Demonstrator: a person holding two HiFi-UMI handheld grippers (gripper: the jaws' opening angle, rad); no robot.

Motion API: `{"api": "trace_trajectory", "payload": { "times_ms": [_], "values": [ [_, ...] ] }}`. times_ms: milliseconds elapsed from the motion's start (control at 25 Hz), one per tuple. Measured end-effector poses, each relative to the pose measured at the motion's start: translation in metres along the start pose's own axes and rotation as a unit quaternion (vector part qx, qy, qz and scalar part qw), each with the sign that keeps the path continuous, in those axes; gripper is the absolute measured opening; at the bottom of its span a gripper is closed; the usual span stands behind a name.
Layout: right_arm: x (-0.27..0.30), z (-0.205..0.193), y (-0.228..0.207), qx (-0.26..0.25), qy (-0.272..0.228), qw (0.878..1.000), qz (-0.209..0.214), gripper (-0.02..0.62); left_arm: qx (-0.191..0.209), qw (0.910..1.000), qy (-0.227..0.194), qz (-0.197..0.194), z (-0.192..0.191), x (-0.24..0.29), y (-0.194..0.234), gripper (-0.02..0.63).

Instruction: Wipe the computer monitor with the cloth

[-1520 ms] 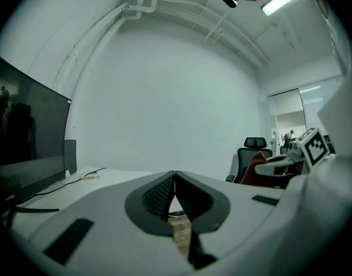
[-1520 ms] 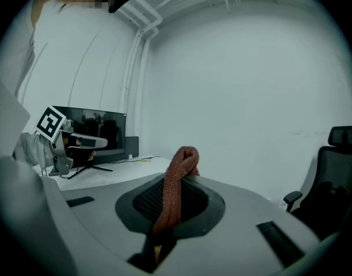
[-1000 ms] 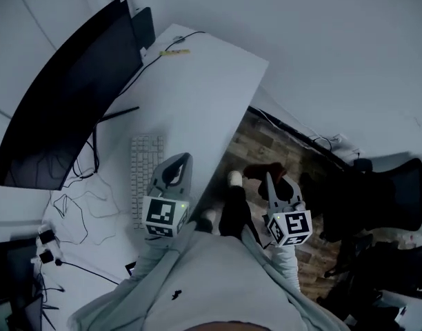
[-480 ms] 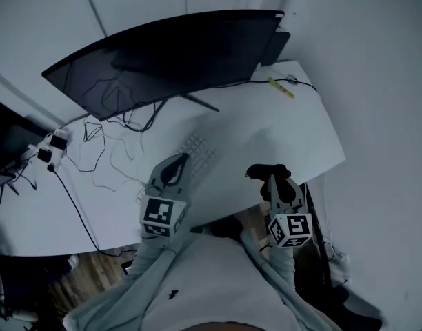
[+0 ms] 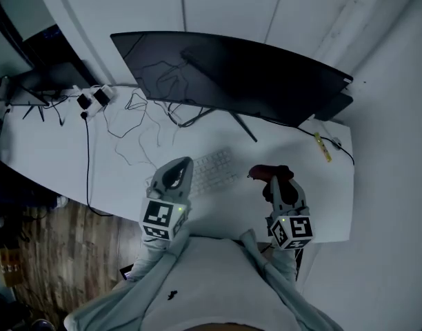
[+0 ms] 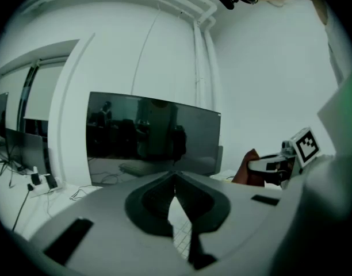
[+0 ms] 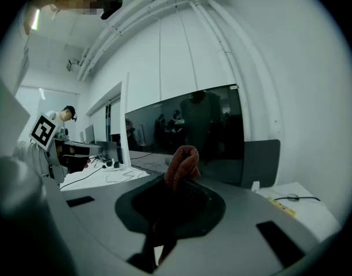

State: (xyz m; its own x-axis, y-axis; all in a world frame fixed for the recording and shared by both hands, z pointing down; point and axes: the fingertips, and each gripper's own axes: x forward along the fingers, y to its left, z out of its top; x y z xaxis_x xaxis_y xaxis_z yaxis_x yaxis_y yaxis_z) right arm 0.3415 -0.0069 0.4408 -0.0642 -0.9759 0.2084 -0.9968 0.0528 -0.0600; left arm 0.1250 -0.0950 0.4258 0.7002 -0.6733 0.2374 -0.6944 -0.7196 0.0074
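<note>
White desk (image 5: 321, 185) w/ keyboard (image 5: 214, 171) & loose cables (image 5: 138, 126) sits btwn us & monitor (image 5: 232, 74); our right claw (image 5: 273, 179) clenches red cloth (image 5: 263, 171), left claw (image 5: 185, 161) closed, empty.

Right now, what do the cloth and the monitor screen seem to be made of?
The cloth looks like soft reddish knit or terry fabric: a fine ribbed texture, folded limply in the right gripper. The monitor screen looks like dark glossy glass or plastic: it mirrors the room.
</note>
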Motion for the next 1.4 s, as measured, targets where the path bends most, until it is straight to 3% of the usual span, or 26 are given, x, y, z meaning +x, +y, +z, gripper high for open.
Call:
{"api": "trace_trajectory", "payload": {
  "times_ms": [240,480,1000,1400],
  "values": [
    [0.045,0.022,0.021,-0.03,-0.017,0.996,0.082,0.038,-0.018,0.9955,-0.004,0.093,-0.005,-0.033,0.04,0.02],
    [0.073,0.032,0.056,-0.039,-0.023,0.992,0.118,0.038,-0.023,0.991,-0.012,0.131,-0.008,-0.059,0.074,0.02],
    [0.132,0.086,0.158,-0.054,-0.077,0.983,0.155,0.038,-0.032,0.9944,-0.022,0.098,-0.009,-0.081,0.145,0.021],
    [0.19,0.119,0.235,-0.043,-0.108,0.975,0.188,0.038,-0.036,0.9933,-0.044,0.101,-0.002,-0.106,0.193,0.021]
  ]
}}
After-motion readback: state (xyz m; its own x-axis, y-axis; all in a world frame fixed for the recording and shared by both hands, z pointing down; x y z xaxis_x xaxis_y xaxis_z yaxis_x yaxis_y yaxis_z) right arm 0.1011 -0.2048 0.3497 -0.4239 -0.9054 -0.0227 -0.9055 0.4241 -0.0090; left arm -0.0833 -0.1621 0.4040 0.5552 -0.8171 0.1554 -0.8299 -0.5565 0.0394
